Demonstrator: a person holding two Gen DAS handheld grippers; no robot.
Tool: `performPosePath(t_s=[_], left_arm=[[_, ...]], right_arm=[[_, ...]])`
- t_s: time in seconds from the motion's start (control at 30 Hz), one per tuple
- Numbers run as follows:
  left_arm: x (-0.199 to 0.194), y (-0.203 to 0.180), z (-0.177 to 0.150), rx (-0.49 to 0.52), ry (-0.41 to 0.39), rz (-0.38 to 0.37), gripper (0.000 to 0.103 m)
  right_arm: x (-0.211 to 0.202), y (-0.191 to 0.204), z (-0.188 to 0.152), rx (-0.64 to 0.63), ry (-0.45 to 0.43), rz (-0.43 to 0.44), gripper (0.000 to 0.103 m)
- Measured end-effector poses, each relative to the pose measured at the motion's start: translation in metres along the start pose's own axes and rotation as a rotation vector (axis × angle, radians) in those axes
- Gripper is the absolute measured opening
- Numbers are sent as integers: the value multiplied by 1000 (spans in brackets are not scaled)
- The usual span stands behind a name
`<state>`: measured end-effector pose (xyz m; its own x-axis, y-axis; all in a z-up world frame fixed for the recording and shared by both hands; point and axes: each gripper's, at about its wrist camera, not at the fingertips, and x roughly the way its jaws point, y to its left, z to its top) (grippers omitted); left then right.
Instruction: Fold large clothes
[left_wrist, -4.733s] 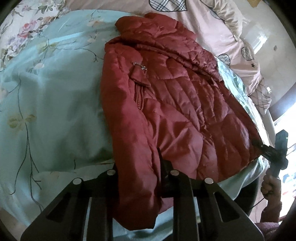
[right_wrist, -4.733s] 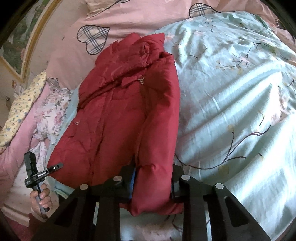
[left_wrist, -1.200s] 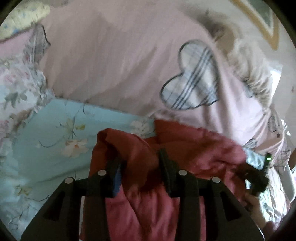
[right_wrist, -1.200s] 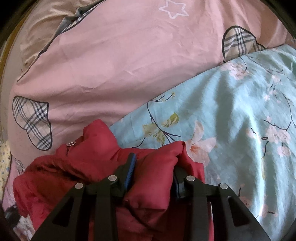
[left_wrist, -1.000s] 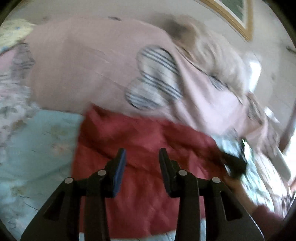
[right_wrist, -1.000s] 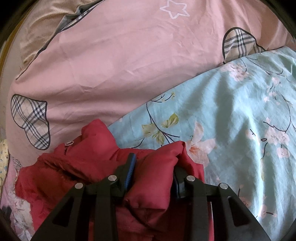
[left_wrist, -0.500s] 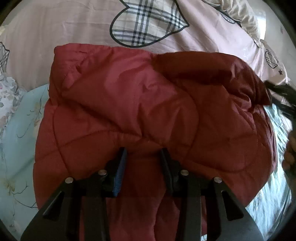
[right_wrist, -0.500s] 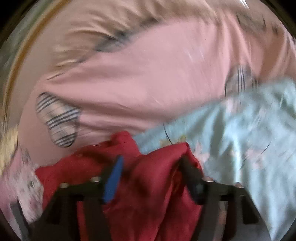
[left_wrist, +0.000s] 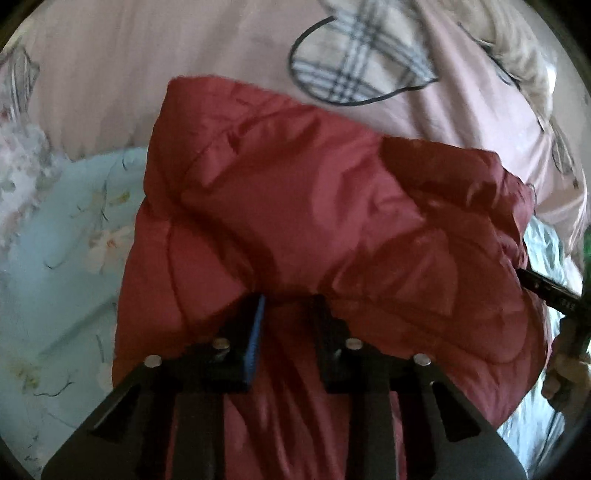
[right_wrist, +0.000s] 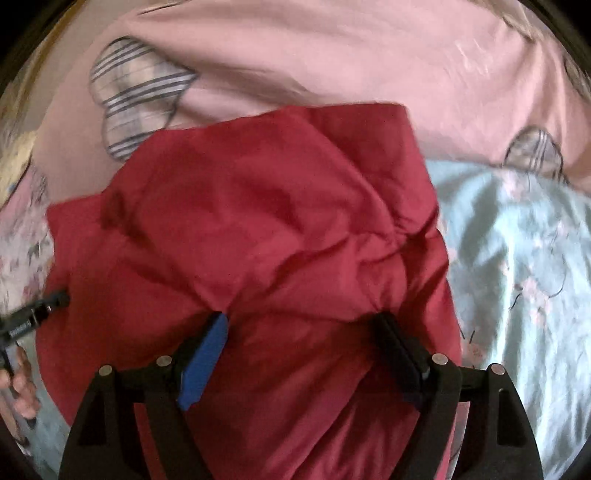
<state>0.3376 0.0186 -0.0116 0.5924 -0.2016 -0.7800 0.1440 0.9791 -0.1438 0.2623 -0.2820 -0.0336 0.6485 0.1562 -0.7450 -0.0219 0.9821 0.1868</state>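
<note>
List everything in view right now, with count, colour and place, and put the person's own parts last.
jacket: one, dark red, folded over on the bed, under both grippers.
quilt: one, pale blue with flowers, under and beside the jacket.
cover: one, pink with plaid hearts, beyond the jacket.
left gripper: one, black with a blue pad, jaws narrow, just closing, jacket cloth between them.
right gripper: one, black with a blue pad, jaws wide over the jacket.
hands: two, each gripping a handle, one at the left view's right edge, one at the right view's left edge.
</note>
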Motion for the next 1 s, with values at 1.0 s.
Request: performPosePath(t_s=[1.0], left_arm=[[-65,40,-30,-143,-81,-77,56]], right_arm=[[-43,-3,-16,61,-44,37,85]])
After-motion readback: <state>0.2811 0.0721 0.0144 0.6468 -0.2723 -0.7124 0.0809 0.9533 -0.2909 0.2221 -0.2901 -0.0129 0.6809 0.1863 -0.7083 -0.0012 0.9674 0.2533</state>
